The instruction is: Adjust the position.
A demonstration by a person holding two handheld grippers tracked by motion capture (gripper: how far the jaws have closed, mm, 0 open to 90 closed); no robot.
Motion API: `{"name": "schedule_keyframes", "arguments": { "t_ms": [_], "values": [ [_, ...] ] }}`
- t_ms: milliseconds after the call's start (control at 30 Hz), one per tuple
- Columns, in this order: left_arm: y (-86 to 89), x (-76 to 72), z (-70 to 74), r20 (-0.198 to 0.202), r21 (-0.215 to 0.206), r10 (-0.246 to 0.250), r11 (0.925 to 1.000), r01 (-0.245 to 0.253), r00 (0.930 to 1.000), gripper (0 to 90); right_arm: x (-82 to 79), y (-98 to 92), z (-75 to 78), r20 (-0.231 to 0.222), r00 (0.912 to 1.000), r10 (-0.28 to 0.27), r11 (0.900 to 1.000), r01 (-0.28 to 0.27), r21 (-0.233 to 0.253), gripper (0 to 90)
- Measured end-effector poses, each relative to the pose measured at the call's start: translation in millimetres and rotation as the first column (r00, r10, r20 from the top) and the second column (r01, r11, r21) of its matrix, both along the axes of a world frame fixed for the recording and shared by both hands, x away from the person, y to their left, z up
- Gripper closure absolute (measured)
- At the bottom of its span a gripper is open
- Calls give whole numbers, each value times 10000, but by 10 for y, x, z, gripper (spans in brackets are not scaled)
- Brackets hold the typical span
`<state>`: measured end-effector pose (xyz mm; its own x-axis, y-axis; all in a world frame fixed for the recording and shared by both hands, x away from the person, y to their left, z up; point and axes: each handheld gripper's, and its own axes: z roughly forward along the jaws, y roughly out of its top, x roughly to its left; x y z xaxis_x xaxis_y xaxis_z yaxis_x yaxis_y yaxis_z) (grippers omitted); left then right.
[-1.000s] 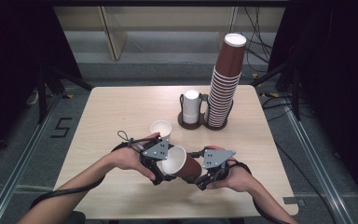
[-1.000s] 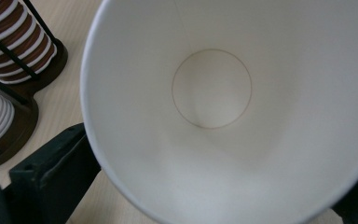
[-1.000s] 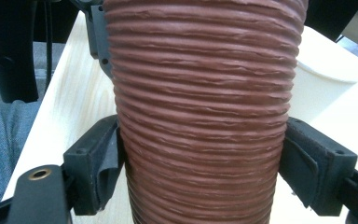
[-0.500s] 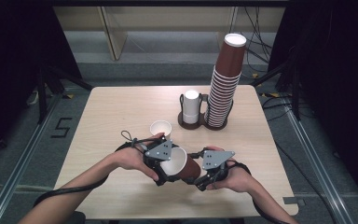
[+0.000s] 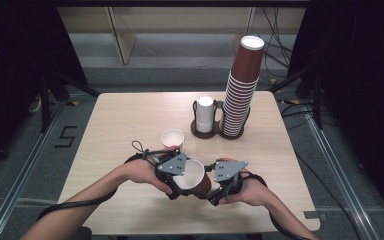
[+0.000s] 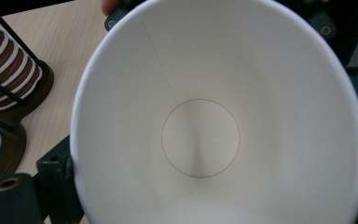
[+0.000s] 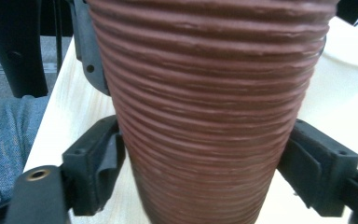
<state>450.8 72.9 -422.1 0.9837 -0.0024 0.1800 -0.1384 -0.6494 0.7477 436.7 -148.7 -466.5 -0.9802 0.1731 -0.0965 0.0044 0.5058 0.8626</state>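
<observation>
— Holding that brown ribbed paper cup with the white inside (image 5: 194,176), are they?

— Yes. It lies on its side, up off the pale wooden table (image 5: 125,115), near the front edge, between the two hands. Its open mouth points at the left gripper (image 5: 176,181).

— Which claw has it?

— The right gripper (image 7: 200,163) does. Its two black jaws sit tight on both sides of the ribbed wall, down near the bottom of the cup. The left gripper is right at the rim (image 6: 79,121), one jaw beside it. I cannot tell if that claw is pinching the rim or only close to it.

— Is the cup hard to hold?

— I think it is very light. Paper is soft, so a big squeeze would squash it. The ribs help, so it should not slip much. The bottom is the stiff part, and the rolled rim is a bit stiff too. Those are the best places to grab.

— What else is on the table?

— A small white paper cup (image 5: 172,137) stands open side up, just behind the left hand (image 5: 142,170). Farther back there is a dark round two-ring cup holder (image 5: 215,131). One ring holds a short white cup stack (image 5: 204,114). The other holds a tall stack of brown ribbed cups (image 5: 242,85), leaning a little.
</observation>
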Motion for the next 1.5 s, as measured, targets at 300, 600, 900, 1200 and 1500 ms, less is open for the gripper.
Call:
{"name": "schedule_keyframes", "arguments": {
  "t_ms": [300, 600, 900, 1200, 1500],
  "values": [
    [165, -44, 18, 476, 1239, 1173, 9847, -1224, 9920, 109, 16, -70, -37, -220, 9960, -871, 9955, 862, -402, 112],
    [519, -79, 20, 519, 1216, 2709, 9536, -2754, 9612, 105, 94, -330, -63, 19, 9711, -2386, 9711, 2385, 122, 131],
    [707, -105, -26, 621, 1363, 3913, 9080, -3962, 9182, 107, 129, -500, -122, -348, 9162, -3992, 9150, 4005, 476, 141],
    [843, -95, 5, 336, 1353, 5101, 8497, -5096, 8595, 107, 161, -619, -153, -247, 8720, -4889, 8663, 4887, 1040, 148],
    [989, -18, -2, 394, 1417, 5885, 7967, -5875, 8076, 107, 138, -692, -172, -529, 8456, -5312, 8382, 5336, 1129, 148]
  ]
}}
